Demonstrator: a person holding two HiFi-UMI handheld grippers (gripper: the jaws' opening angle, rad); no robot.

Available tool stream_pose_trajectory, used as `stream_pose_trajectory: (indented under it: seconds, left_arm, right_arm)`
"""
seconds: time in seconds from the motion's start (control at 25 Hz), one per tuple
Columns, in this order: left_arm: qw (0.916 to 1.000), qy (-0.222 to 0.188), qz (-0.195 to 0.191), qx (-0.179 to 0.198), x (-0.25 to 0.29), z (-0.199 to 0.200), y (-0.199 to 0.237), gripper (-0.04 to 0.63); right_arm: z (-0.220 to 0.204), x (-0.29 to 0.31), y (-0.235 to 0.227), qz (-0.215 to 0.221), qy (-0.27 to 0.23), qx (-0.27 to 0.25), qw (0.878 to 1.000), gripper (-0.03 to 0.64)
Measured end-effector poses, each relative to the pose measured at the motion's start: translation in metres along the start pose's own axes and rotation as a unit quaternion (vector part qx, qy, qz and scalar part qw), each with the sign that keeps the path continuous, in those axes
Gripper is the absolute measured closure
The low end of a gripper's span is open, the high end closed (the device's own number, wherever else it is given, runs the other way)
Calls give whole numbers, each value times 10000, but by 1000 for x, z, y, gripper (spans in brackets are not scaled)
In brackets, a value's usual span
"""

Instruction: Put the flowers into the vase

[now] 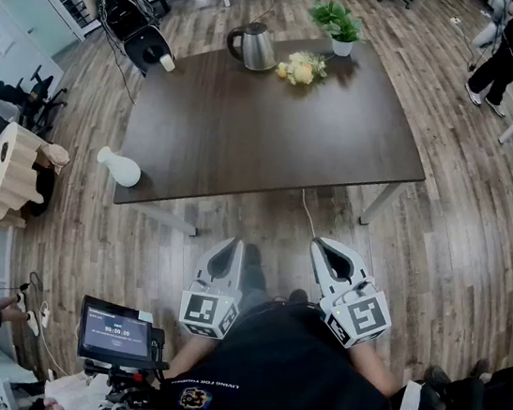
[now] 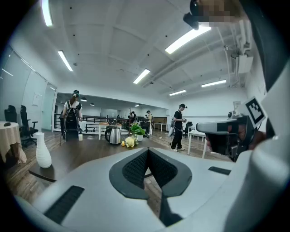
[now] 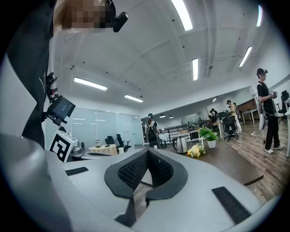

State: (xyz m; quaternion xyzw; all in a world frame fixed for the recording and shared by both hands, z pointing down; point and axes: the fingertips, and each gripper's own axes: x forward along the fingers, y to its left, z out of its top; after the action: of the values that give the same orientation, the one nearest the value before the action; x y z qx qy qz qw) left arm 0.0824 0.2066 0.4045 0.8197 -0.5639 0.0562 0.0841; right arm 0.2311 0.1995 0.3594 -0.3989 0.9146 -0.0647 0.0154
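Note:
A small bunch of yellow and white flowers (image 1: 301, 67) lies at the far side of the dark wooden table (image 1: 266, 134); it also shows as flowers (image 2: 130, 142) and flowers (image 3: 195, 151) in the gripper views. A white vase (image 1: 119, 167) lies on its side at the table's near left corner; in the left gripper view the vase (image 2: 43, 151) looks upright. My left gripper (image 1: 224, 259) and right gripper (image 1: 336, 258) are held close to my body, short of the table's near edge. Both are shut and empty.
On the far side of the table stand a steel kettle (image 1: 252, 45), a potted green plant (image 1: 339, 26) and a small white cup (image 1: 167, 63). A tablet on a stand (image 1: 117, 333) is near my left. People stand around the room, one of them (image 1: 506, 50) at the far right.

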Motion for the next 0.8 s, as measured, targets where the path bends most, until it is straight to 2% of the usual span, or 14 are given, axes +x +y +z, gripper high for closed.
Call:
stream_pose_trajectory:
  seconds: [0.44,0.8]
  left_arm:
    - [9999,39,67,-79,-5,-2,15,589]
    - [9999,92,89,-113,-3,-4,21,589]
  right_arm:
    - [0,13,10,82,41,26,10000,599]
    - [-3,19,7,134,3,342,9993,598]
